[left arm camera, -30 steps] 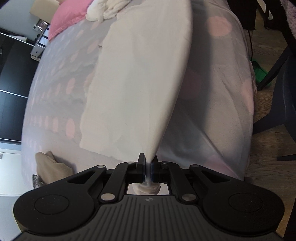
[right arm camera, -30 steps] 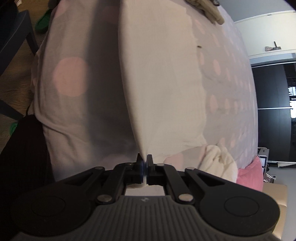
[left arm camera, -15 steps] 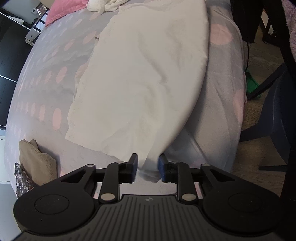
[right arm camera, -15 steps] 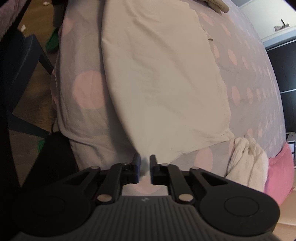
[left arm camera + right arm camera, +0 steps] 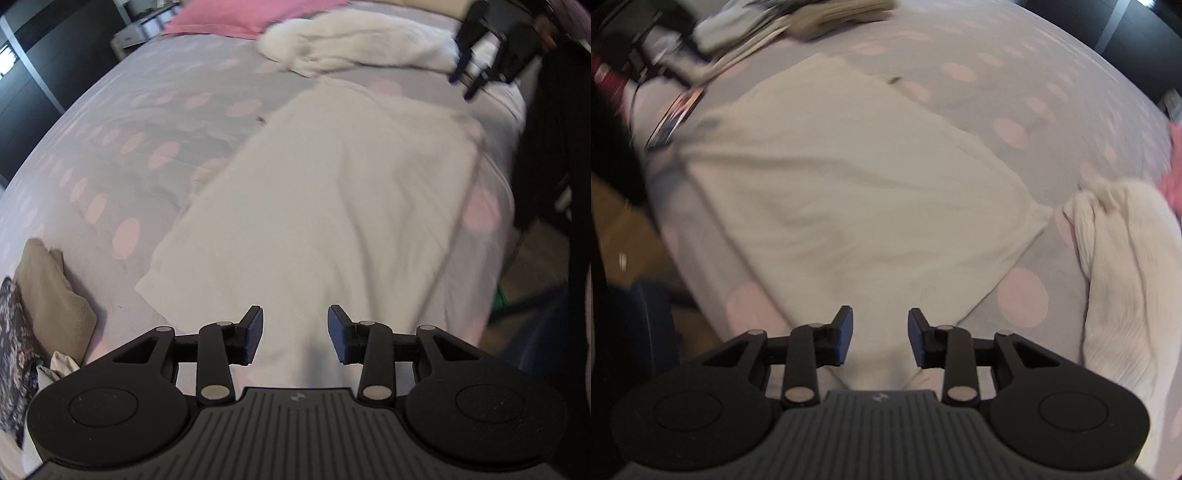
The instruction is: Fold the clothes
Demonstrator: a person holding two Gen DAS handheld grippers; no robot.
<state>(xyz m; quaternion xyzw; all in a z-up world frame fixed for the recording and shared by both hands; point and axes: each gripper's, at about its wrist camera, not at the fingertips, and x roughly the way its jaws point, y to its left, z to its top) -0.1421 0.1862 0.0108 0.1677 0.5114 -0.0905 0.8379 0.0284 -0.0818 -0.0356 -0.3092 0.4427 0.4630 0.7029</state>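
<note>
While both views are smearing with motion blur, edges are proving hard to read: the pile at the far left in the right wrist view is showing only as streaks of grey, beige and dark shapes, and what is in it cannot be told. The near corner of the white cloth (image 5: 332, 206) is running under the body of the left gripper (image 5: 295, 334) and is being cut off there; likewise the cloth's near point (image 5: 849, 206) is disappearing beneath the right gripper (image 5: 878, 336). Both grippers are standing with fingers spread apart, holding nothing; the cloth is showing through each gap, lying flat on the bedspread (image 5: 129, 147) ahead of and beneath the fingertips. Whether the pads are touching the fabric cannot be told. From the left fingers, the cloth is stretching straight ahead toward the right gripper (image 5: 467, 79), which is appearing at the far upper right, its tips just past the cloth's far corner. Count, left wrist view: one flat white cloth; one crumpled white garment (image 5: 351, 40) beyond the cloth's far edge; one pink pillow (image 5: 236, 16) farther back; one folded beige item (image 5: 51, 295) to the left of the fingers, beside a dark patterned fabric (image 5: 13, 343) partly out of frame. Right wrist view: the crumpled white garment (image 5: 1123, 258) is lying to the right of the fingers, near the cloth's right corner but apart from it.
</note>
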